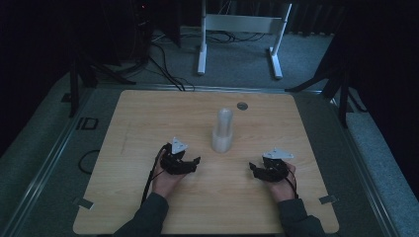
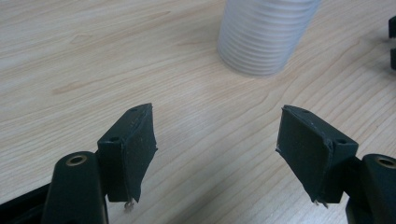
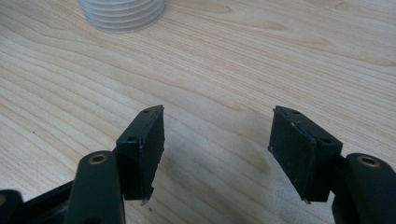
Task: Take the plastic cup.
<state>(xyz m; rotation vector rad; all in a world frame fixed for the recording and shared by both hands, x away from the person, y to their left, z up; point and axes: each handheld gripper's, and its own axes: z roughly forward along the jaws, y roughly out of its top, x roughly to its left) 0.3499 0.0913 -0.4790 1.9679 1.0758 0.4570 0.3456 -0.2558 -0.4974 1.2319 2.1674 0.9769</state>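
Note:
A tall stack of white ribbed cups (image 1: 223,131) stands upside down near the middle of the wooden table (image 1: 148,113). My left gripper (image 1: 193,163) rests low on the table to the left of and nearer than the stack, jaws pointing toward it. In the left gripper view the left gripper (image 2: 215,133) is open over bare wood, with the cup stack (image 2: 266,35) ahead. My right gripper (image 1: 254,170) lies to the right of and nearer than the stack. The right gripper view shows the right gripper (image 3: 217,130) open with nothing between its pads, and the cup stack (image 3: 122,14) at the top left.
A small grey disc (image 1: 241,105) is set in the tabletop beyond the cups. A white stand (image 1: 242,24) and dark cables (image 1: 163,64) are on the floor behind the table. The right gripper's black tips (image 2: 392,46) show at the right edge of the left gripper view.

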